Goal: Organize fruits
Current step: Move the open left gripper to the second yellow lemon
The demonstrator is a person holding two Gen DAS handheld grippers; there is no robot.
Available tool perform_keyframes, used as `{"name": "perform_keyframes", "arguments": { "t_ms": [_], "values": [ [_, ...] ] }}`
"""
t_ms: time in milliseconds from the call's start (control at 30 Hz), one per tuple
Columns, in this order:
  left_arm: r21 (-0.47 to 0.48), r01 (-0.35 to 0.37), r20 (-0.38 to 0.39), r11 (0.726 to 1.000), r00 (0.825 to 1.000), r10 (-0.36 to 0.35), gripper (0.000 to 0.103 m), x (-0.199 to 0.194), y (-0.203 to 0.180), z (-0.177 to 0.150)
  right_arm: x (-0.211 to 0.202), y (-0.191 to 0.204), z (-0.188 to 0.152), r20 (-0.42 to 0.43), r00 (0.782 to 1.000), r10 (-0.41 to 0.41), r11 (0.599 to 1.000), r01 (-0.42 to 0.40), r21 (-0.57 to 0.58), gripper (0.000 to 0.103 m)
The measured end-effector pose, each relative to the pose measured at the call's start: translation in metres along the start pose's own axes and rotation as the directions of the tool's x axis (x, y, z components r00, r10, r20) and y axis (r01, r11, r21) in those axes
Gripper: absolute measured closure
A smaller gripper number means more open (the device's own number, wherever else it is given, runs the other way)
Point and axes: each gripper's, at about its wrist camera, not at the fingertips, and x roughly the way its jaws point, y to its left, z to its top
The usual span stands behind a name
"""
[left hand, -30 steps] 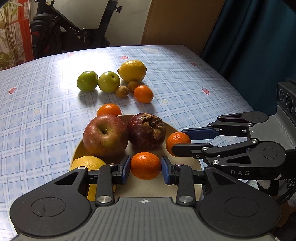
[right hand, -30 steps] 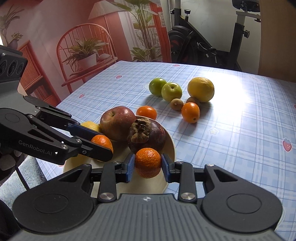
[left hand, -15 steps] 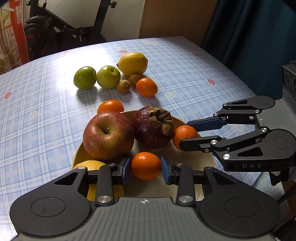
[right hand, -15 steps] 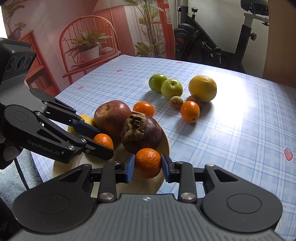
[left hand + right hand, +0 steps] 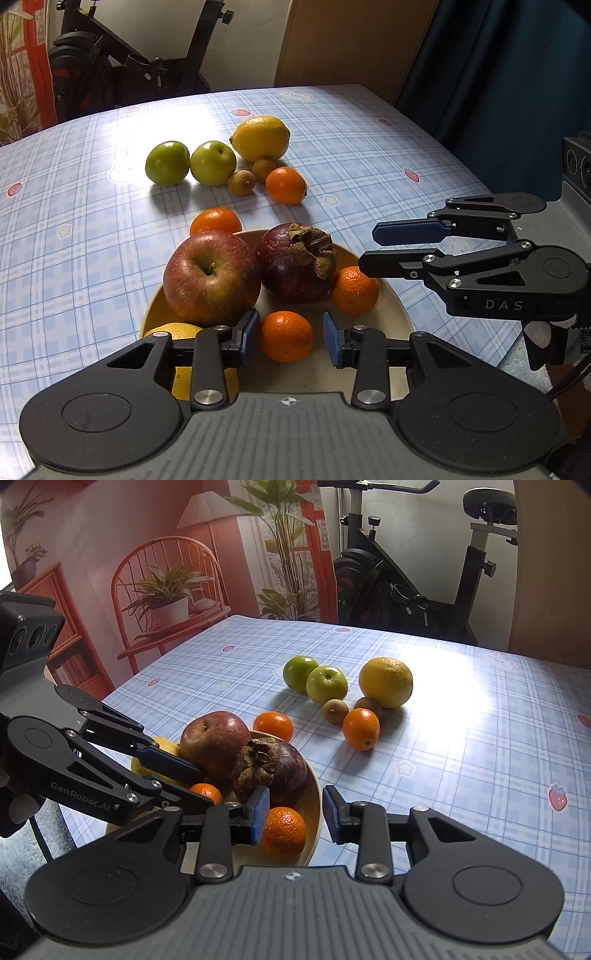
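Two mandarins [image 5: 285, 336] [image 5: 283, 833] lie in the plate [image 5: 384, 314] between spread, empty fingers [image 5: 248, 336]

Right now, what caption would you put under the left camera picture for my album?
Left gripper open around a mandarin on the plate, right gripper beside it.

Checked table [image 5: 369, 155] – beige plate [image 5: 397, 319], loose fruit cluster [image 5: 221, 162] on it

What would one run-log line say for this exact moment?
left hand-held gripper: open around mandarin | right hand-held gripper: open, second mandarin in plate | loose fruit: on table
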Motion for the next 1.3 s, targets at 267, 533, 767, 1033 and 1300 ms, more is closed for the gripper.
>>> {"name": "perform_keyframes", "arguments": {
  "t_ms": [267, 533, 767, 1033, 1300],
  "values": [
    [-0.038, -0.006, 0.138, 0.999, 0.990, 0.011, 0.061, -0.030, -0.001, 0.014, -0.013, -0.013, 0.006, 0.068, 0.996, -0.060, 0.996, 0.056, 0.064, 0.068],
    [-0.130, -0.054, 0.278, 0.990, 0.957, 0.089, 0.062, -0.060, 0.016, 0.040, -0.026, -0.033, 0.027, 0.158, 0.978, -0.132, 0.977, 0.102, 0.185, 0.067],
    [-0.182, -0.121, 0.317, 0.976, 0.932, 0.175, 0.062, -0.072, 0.035, 0.055, -0.018, -0.042, 0.043, 0.173, 0.971, -0.166, 0.973, 0.133, 0.189, 0.067],
    [-0.231, -0.198, 0.317, 0.953, 0.910, 0.266, 0.062, -0.067, 0.057, 0.066, 0.004, -0.047, 0.048, 0.166, 0.970, -0.180, 0.973, 0.150, 0.177, 0.067],
    [-0.243, -0.242, 0.317, 0.939, 0.895, 0.313, 0.062, -0.057, 0.071, 0.075, 0.027, -0.059, 0.056, 0.146, 0.974, -0.172, 0.977, 0.149, 0.154, 0.067]
  ]
}}
